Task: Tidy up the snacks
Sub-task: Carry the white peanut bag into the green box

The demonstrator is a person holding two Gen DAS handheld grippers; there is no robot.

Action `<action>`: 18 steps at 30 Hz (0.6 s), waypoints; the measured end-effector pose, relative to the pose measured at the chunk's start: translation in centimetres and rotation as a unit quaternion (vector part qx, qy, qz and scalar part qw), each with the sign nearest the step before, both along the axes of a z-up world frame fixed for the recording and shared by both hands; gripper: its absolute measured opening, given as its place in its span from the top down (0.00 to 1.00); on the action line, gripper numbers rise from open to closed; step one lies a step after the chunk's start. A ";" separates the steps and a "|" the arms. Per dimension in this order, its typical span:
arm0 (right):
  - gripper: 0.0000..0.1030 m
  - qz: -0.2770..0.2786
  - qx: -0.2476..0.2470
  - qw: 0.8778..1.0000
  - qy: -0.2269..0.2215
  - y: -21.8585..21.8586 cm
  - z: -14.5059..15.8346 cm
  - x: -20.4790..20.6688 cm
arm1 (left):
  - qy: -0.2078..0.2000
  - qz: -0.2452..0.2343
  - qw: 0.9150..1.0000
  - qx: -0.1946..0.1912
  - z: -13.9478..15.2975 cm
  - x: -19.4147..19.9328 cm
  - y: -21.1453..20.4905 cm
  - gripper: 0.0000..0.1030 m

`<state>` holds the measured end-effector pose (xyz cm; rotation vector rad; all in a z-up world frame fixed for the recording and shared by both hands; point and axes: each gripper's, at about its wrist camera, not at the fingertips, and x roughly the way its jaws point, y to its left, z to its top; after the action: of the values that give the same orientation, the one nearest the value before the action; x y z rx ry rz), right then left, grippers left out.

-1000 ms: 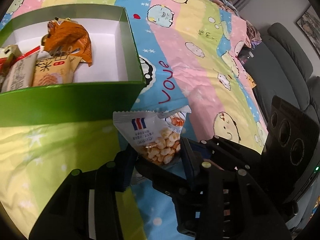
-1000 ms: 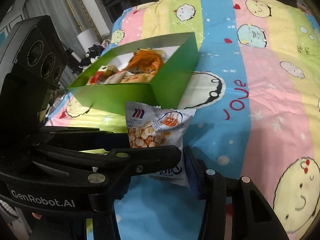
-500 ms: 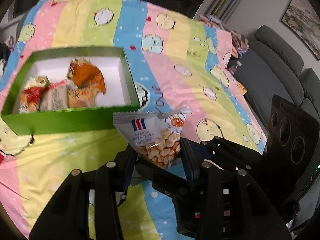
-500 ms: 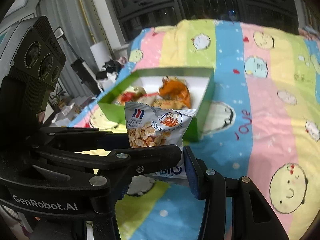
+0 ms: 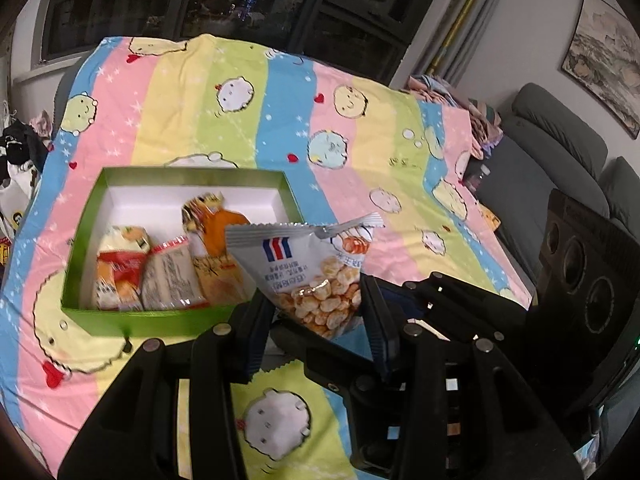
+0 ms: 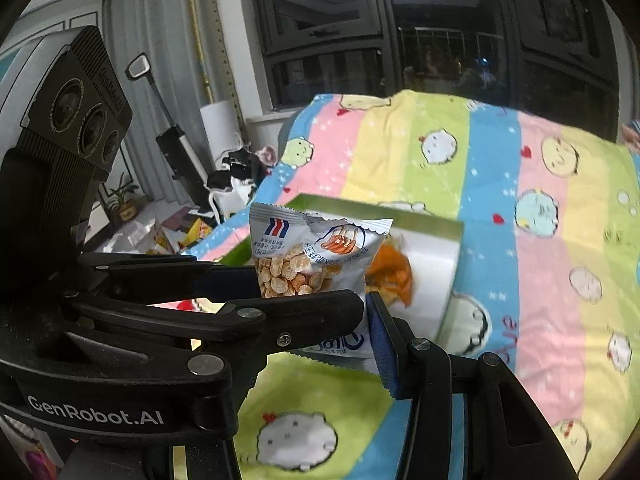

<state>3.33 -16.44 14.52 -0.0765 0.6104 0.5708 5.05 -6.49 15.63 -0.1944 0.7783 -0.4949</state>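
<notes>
Both tongs, left tongs (image 5: 312, 312) and right tongs (image 6: 360, 300), clenched on one snack bag (image 5: 308, 272). We hold it aloft, near green box (image 5: 160, 322) on bed, likely for dropping in beside other snacks.
</notes>
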 end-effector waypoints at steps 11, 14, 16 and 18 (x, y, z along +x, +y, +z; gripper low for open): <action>0.52 0.014 0.003 1.000 0.022 3.0 -1.9 6.3 | 0.015 0.028 0.999 -0.006 -2.3 5.6 3.2 0.59; 0.52 0.019 0.000 0.999 0.033 3.6 -2.9 7.6 | 0.026 0.035 0.999 -0.010 -3.5 6.9 3.8 0.59; 0.52 0.020 -0.004 0.999 0.042 4.0 -3.6 8.4 | 0.034 0.037 0.999 -0.013 -4.2 7.5 4.0 0.59; 0.52 0.019 -0.007 0.998 0.051 4.3 -4.2 9.0 | 0.044 0.040 0.998 -0.014 -5.1 8.1 4.3 0.59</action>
<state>12.33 -12.17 10.30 -0.0720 0.7140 0.6102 13.19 -2.23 10.56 -0.2737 0.8471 -0.4234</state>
